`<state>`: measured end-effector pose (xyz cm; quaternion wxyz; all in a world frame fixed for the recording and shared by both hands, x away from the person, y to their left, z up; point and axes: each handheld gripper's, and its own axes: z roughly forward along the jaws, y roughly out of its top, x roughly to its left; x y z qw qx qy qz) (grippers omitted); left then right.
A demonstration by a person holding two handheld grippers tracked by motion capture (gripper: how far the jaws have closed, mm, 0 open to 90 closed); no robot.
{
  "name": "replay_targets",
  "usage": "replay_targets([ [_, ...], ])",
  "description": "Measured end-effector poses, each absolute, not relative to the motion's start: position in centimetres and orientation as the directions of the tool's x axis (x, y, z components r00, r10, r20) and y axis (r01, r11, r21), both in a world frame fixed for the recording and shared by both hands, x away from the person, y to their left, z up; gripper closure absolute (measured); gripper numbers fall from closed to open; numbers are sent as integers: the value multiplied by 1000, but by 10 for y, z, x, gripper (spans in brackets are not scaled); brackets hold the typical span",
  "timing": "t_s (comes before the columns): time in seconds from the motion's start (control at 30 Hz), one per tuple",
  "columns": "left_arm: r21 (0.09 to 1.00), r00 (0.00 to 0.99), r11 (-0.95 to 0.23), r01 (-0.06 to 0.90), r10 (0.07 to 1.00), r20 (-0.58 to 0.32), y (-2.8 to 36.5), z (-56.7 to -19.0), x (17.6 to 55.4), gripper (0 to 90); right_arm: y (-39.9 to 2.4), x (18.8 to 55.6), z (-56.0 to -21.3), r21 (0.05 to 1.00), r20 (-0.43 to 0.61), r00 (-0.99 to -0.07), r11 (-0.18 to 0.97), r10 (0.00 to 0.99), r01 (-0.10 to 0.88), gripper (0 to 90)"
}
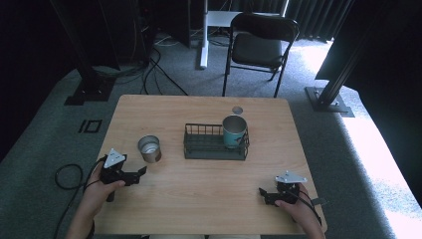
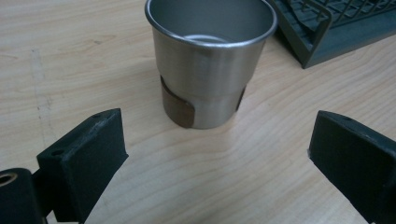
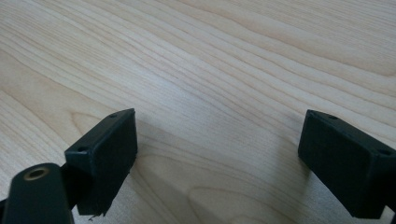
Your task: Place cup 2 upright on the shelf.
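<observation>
High view: a steel cup is seen upright on the table, left of the wire rack. A teal cup stands in the right end of that rack. The left gripper is held at the near-left of the table, jaws pointed right and slightly far, with the steel cup just beyond its tips, near but not touched. The right gripper is held at the near-right edge, well apart from both cups. The left gripper is clearly the nearer 1.

Left gripper view: the steel cup is framed dead ahead, roughly centred between the 2 jaws. The left gripper is spread wide, nothing between the pads. The cup's axis is vertical, open mouth up, so a side grasp across its wall looks available. A corner of the wire rack is seen far-right of the cup, close but apart.

Right gripper view: the right gripper is spread apart over bare table, nothing held.

Judgement: a short straight advance of the left gripper should bring the cup between the jaws; rack clearance on the right side is to be watched.
</observation>
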<state>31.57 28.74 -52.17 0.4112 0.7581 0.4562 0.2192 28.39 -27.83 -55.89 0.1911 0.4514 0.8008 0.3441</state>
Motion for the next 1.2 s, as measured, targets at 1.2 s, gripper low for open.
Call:
replay_targets([
  [1.2,870,475,-220,442,880,-19,264,-504,357,35,-278,284,-559,724,4,-520,357,854,591,114],
])
